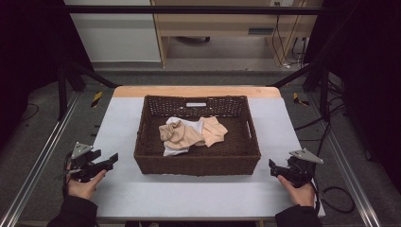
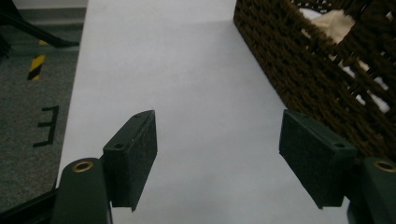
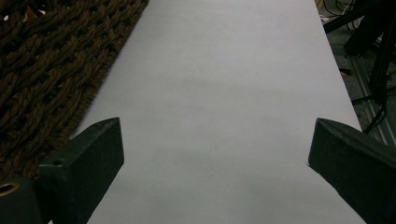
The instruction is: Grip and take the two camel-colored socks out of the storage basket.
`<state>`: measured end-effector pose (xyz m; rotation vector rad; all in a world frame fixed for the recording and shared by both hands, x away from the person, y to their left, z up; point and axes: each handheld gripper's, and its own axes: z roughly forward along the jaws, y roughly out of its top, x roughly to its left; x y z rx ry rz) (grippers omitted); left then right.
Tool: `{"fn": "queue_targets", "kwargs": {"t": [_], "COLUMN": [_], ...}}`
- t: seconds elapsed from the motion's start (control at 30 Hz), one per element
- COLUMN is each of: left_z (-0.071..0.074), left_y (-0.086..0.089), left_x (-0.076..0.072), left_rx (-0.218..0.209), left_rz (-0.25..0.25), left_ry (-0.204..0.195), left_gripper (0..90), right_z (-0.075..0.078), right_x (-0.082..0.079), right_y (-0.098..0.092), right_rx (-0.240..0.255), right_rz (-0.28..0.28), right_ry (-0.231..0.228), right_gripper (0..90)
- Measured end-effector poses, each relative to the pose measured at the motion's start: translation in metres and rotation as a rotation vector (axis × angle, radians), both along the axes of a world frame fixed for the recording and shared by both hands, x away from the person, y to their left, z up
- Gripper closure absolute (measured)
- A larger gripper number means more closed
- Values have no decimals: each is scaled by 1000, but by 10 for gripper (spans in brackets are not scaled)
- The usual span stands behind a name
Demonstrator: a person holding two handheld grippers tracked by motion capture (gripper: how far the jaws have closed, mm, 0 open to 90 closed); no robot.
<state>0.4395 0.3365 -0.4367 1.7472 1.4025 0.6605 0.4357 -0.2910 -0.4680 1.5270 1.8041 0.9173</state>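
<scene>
beige cloth (image 1: 182,134) crumpled in basket (image 1: 144,142), centre of frame, on white cloth (image 1: 176,150). likely light, limp, no slip; pinch raised fold on top. left gripper (image 1: 112,160) lower left, right gripper (image 1: 272,166) lower right: jaws apart, empty, over table (image 1: 118,123).

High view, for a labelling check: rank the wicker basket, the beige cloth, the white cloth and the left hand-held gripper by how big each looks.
1. wicker basket, by far.
2. beige cloth.
3. white cloth and left hand-held gripper: alike; the cloth is partly covered and the gripper sits nearer the camera, so unranked.
</scene>
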Motion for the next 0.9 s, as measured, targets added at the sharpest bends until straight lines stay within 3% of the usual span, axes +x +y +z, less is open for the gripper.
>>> {"fn": "queue_targets", "kwargs": {"t": [0.2, 0.53, 0.9], "left_z": [11, 31, 54], "left_y": [-3, -13, -23], "left_x": [-1, -5, -6], "left_rx": [-24, -63, -47], "left_rz": [2, -14, -26], "left_ry": [-25, -65, -126], "left_gripper": [298, 336, 350], "right_z": [-1, -1, -1], "right_x": [1, 0, 0], "right_y": [2, 3, 4], "right_rx": [-1, -1, -17], "right_rz": [29, 28, 24], "right_ry": [3, 3, 3], "right_gripper": [43, 42, 45]}}
